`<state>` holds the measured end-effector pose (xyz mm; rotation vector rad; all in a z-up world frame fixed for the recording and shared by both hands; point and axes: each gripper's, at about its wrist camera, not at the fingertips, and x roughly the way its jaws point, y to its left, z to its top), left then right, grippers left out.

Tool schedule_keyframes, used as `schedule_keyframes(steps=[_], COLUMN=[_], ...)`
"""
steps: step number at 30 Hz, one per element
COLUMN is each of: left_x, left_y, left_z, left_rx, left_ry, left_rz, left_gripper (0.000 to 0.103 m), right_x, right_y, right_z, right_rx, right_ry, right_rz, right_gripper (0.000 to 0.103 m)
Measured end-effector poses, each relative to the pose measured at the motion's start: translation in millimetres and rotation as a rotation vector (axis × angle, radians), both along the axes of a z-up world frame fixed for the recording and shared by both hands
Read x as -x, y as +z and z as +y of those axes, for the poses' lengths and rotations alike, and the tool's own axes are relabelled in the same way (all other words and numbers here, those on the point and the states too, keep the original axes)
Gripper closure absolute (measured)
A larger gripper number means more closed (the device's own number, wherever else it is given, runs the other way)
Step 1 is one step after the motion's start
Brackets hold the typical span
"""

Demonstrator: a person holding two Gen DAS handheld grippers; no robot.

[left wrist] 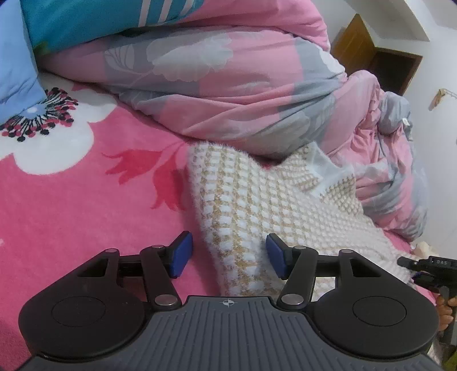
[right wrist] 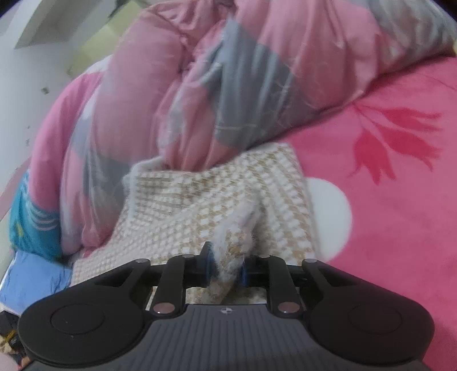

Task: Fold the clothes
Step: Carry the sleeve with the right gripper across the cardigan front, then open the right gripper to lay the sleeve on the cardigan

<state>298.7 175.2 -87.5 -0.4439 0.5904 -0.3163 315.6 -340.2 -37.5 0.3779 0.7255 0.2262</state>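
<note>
Fuzzy cream-and-tan knit, checked weave: one sweater (left wrist: 257, 199), laid on the bed (left wrist: 85, 214) with its far end tucked against the heaped duvet (left wrist: 228, 85). A fold or edge of the knit is seen raised from the rest of the garment in the right wrist view, bunched into a narrow ridge.

Right tongs (right wrist: 225, 269): closed down on that raised ridge of the sweater (right wrist: 217, 199), the blue pads (right wrist: 208, 265) pressed against fluffy knit on both sides. In the left wrist view the same tool is glimpsed at the far right edge as a black body, held by a hand (left wrist: 445, 311) of which only a little is visible.

Left tongs (left wrist: 228, 254): spread wide, nothing gripped. The blue pads (left wrist: 182, 254) are set to either side of the near left edge of the sweater, the left pad over bare bed cover, the right pad over knit. Contact with the fabric cannot be told.

Bed cover: plush pink with large white and red flower print. Duvet: pink and grey with pale leaf motifs, piled along the far side of the bed. Blue fabric (left wrist: 17, 71) and a teal striped piece (left wrist: 100, 20) are seen beyond it at the upper left. A brown wooden cabinet (left wrist: 371, 57) stands against a white wall at the upper right.
</note>
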Motion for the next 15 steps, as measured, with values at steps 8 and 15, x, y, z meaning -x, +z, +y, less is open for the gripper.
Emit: schedule_keyframes(steps=[8,15], left_x=[-1.4,0.4], left_y=[0.8,4.6], left_z=[1.0,10.0], left_rx=[0.013,0.062], left_ry=[0.01,0.018], left_rz=[0.019,0.022], left_gripper=[0.044,0.043], right_x=[4.3,31.9], right_y=[3.9,41.5], right_z=[-12.7,-25.8], right_rx=[0.002,0.001], right_ry=[-0.052,-0.196], right_rz=[-0.021,-0.116], right_gripper=[0.077,0.072])
